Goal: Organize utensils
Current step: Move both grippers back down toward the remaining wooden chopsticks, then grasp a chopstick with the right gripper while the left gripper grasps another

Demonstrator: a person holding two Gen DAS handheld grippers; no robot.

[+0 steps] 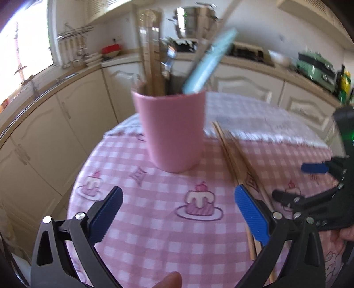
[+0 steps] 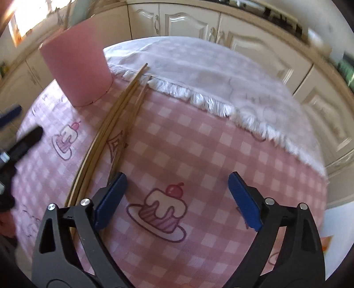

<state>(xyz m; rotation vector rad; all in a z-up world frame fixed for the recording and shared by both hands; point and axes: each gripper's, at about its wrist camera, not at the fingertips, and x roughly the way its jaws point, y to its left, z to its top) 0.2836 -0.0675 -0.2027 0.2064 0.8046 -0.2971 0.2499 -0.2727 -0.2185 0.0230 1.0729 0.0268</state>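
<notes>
A pink cup [image 1: 172,130] stands on the pink checked tablecloth [image 1: 154,221]. It holds wooden chopsticks, a metal utensil and a light blue handled utensil [image 1: 208,64]. Several wooden chopsticks [image 1: 234,159] lie on the cloth to the right of the cup. My left gripper [image 1: 178,212] is open and empty, a little in front of the cup. My right gripper [image 2: 177,195] is open and empty above the cloth, with the loose chopsticks [image 2: 115,124] by its left finger. The cup [image 2: 77,68] shows at the upper left of the right wrist view. The right gripper also shows in the left wrist view [image 1: 309,183].
A white fringed cloth [image 2: 210,73] covers the far part of the round table. Cream kitchen cabinets [image 1: 55,124] and a counter with a steel pot [image 1: 194,20] run behind the table. The table edge drops off at left and right.
</notes>
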